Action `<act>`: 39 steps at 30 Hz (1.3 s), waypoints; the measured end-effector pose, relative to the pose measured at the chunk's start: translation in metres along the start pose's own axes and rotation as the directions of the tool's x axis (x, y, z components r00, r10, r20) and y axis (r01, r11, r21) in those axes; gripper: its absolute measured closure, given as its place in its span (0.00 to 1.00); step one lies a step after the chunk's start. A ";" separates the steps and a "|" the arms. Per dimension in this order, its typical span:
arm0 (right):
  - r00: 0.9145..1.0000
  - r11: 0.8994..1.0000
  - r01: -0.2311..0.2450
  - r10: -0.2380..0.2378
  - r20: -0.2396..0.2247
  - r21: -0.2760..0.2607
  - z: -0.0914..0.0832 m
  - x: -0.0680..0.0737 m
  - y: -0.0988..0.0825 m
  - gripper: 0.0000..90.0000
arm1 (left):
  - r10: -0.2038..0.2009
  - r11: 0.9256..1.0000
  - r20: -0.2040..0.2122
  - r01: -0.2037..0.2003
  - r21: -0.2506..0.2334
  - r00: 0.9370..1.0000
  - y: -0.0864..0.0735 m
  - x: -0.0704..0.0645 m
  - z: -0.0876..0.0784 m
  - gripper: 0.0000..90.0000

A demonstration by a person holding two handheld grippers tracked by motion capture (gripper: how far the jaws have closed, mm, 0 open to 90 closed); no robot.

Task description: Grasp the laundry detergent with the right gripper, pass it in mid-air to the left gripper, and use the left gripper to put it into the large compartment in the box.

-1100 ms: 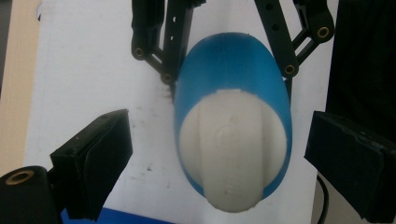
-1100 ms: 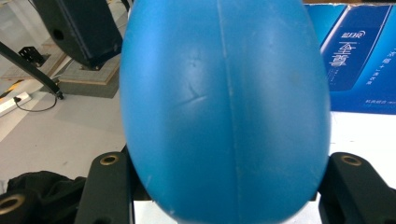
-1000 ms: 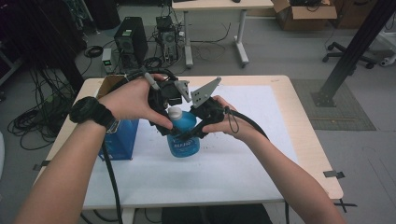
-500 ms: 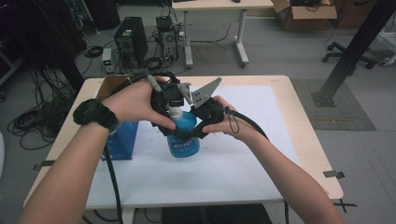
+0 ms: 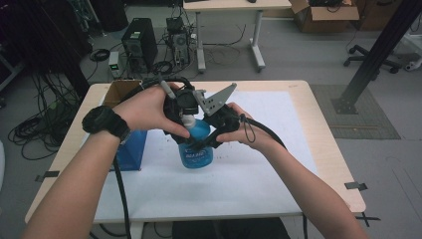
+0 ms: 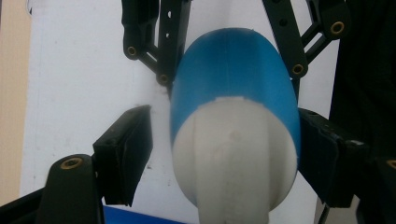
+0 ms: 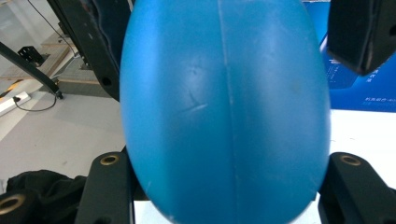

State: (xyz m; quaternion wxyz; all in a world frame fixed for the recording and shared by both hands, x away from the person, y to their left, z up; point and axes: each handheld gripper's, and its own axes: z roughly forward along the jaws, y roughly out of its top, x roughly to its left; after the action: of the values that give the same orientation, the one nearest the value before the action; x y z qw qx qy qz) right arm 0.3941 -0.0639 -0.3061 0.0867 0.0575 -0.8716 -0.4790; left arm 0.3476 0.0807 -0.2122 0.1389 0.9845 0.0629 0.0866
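A blue spray bottle [image 5: 197, 152] with a white top [image 6: 233, 158] stands upright on the white sheet [image 5: 249, 179] in mid-table. My right gripper [image 5: 208, 142] comes from the right and is shut on the bottle's blue body [image 7: 224, 107], which bulges between its jaws [image 7: 229, 182]. My left gripper [image 5: 184, 115] reaches down over the bottle's top. In the left gripper view it [image 6: 224, 154] straddles the white top: one pad [image 6: 327, 161] touches the bottle and the other pad [image 6: 123, 154] stands off with a gap, so it is open.
A blue box [image 5: 130, 149] stands just left of the bottle, also seen behind it in the right gripper view [image 7: 359, 88]. An open cardboard box [image 5: 122, 92] sits at the table's far left corner. Cables trail from both grippers.
The left hand and its gripper have shifted slightly right and down over the bottle's top. The bottle and the right gripper have stayed put.
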 end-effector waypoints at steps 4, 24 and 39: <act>1.000 1.000 -0.003 0.003 -0.001 0.001 0.000 0.001 0.000 0.47 | 0.009 1.000 0.001 -0.009 0.010 1.000 0.002 -0.001 0.000 0.30; 1.000 1.000 -0.004 0.004 0.018 0.014 -0.001 0.000 -0.001 0.47 | 0.006 1.000 0.006 -0.007 0.021 1.000 0.005 -0.001 0.002 0.42; 0.998 0.997 -0.065 0.065 -0.005 0.036 -0.007 -0.004 -0.001 0.25 | -0.143 0.989 0.045 0.141 0.040 0.989 0.007 0.011 -0.014 0.43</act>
State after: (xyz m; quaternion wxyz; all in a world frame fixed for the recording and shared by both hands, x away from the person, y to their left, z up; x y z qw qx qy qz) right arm 0.3994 -0.0694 -0.3036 0.1039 0.0322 -0.8813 -0.4600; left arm 0.3564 0.0793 -0.1952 0.1280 0.9817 0.1311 0.0515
